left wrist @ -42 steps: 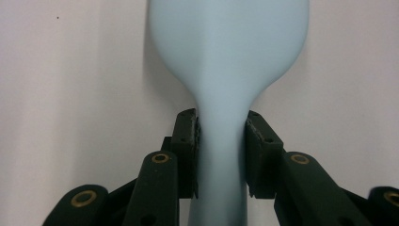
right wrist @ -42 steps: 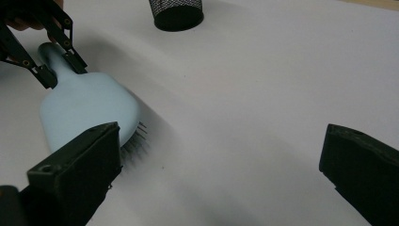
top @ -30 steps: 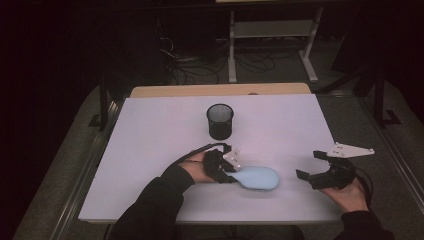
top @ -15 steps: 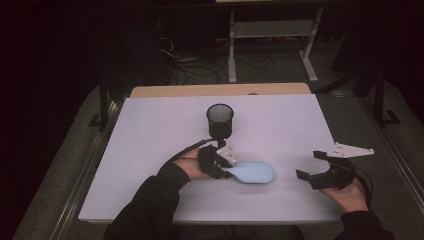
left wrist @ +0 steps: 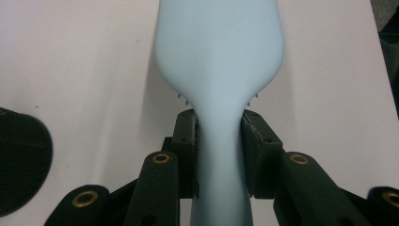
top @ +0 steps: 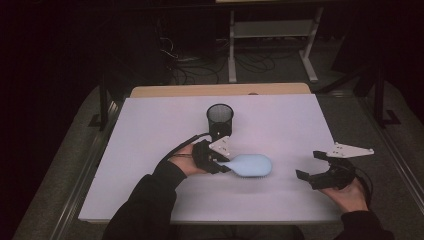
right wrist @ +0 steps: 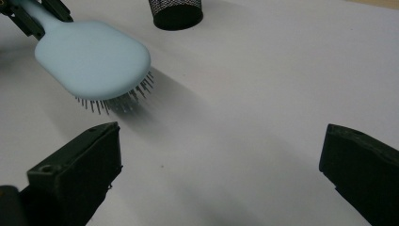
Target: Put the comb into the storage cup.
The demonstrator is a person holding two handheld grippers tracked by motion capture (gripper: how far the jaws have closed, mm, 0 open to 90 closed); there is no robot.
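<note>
White tabletop board [top: 150,150] fills the lit middle of a dark room, and on it a black mesh cylindrical cup [top: 220,119] is stood. Just in front of that cup, a pale blue plastic paddle hairbrush [top: 252,164] is held bristles-down by the left gripper [left wrist: 219,155], whose jaws are clamped on its handle. Well to the right of the cup, the right gripper [top: 320,170] is held with its jaws spread wide and nothing between them.
</note>
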